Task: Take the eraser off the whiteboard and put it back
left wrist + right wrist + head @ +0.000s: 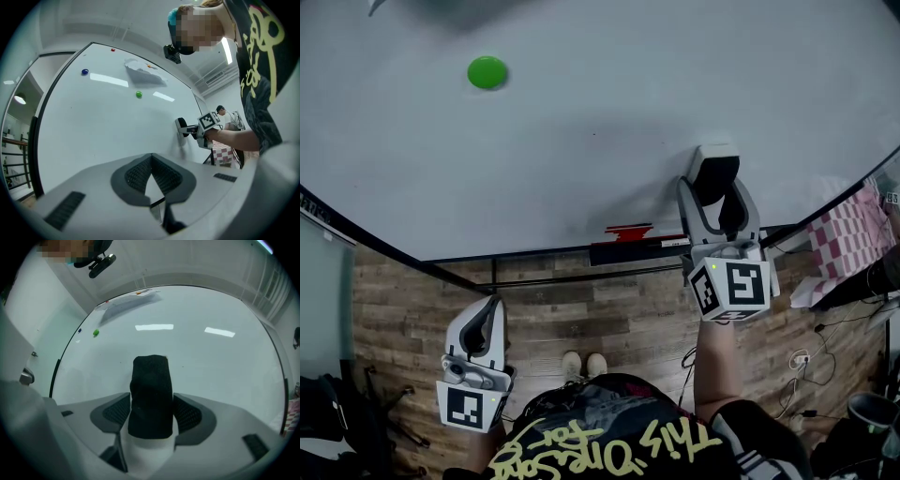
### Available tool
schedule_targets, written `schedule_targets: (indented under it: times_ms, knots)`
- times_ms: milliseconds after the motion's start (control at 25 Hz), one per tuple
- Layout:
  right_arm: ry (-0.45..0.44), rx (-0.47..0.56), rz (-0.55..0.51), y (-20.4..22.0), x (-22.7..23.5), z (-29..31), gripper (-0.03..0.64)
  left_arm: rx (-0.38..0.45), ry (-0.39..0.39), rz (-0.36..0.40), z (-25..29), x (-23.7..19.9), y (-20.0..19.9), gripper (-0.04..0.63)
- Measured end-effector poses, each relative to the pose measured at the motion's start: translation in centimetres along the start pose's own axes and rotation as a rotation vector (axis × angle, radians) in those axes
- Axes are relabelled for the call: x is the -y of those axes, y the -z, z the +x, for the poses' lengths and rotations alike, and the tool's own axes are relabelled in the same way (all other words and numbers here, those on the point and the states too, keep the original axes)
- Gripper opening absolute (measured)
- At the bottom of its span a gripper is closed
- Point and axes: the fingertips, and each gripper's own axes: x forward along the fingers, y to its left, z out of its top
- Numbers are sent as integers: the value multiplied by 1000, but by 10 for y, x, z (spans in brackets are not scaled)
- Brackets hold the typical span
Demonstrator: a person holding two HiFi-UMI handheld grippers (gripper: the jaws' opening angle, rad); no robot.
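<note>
A: Eraser (151, 394)?
B: Clamped between right tongs (712, 187), up at whiteboard (581, 141), 2 o'clock in head view. Contact with board hard to make out.
A: Left tongs (151, 159)?
B: Closed, empty, low at 7 o'clock.

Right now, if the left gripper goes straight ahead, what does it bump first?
Most likely the whiteboard. The left gripper, jaws shut and empty, points at a bare patch of it, with nothing in between. How far off is hard to tell.
</note>
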Motion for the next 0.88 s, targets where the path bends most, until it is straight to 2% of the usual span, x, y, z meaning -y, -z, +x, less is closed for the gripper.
schedule_targets:
  times_ms: [880]
  knots:
    - [56,15,-14,1,5,-2,261,1,-29,13,-10,-5,-2,6]
